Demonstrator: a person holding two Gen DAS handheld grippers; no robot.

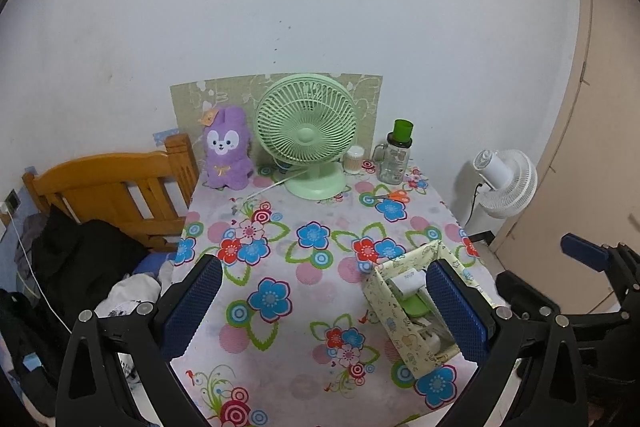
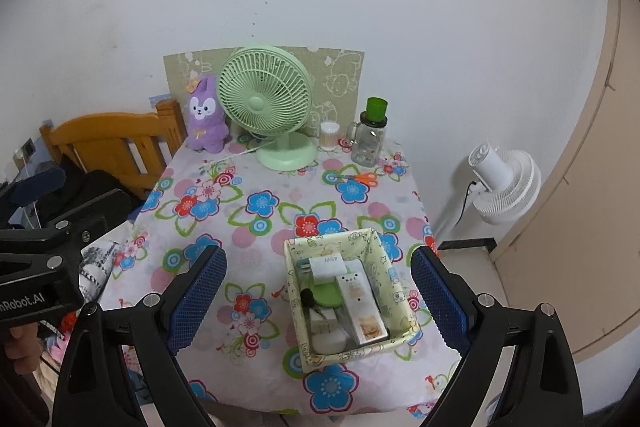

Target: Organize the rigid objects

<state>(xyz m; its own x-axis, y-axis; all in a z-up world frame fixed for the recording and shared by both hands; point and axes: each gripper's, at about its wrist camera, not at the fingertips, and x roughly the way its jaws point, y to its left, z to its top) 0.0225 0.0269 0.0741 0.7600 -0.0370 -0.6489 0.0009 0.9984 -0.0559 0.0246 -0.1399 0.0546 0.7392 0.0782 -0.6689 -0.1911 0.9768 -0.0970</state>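
A patterned paper storage box (image 2: 396, 297) sits at the table's near right, holding several small rigid items: a white charger (image 2: 329, 265), a green disc (image 2: 329, 294), a tall white carton (image 2: 362, 311). It also shows in the left wrist view (image 1: 390, 319). My right gripper (image 2: 320, 301) is open and empty, held above the table with its fingers either side of the box. My left gripper (image 1: 326, 307) is open and empty above the table's near left; its right finger (image 1: 456, 311) overlaps the box.
On the floral tablecloth (image 2: 260, 211) at the back stand a green fan (image 2: 266, 99), purple plush (image 2: 204, 119), cotton-swab jar (image 2: 329, 135), clear bottle with green cap (image 2: 370, 137) and orange scissors (image 2: 362, 179). Wooden bed frame (image 2: 112, 143) left; white floor fan (image 2: 504, 181) right.
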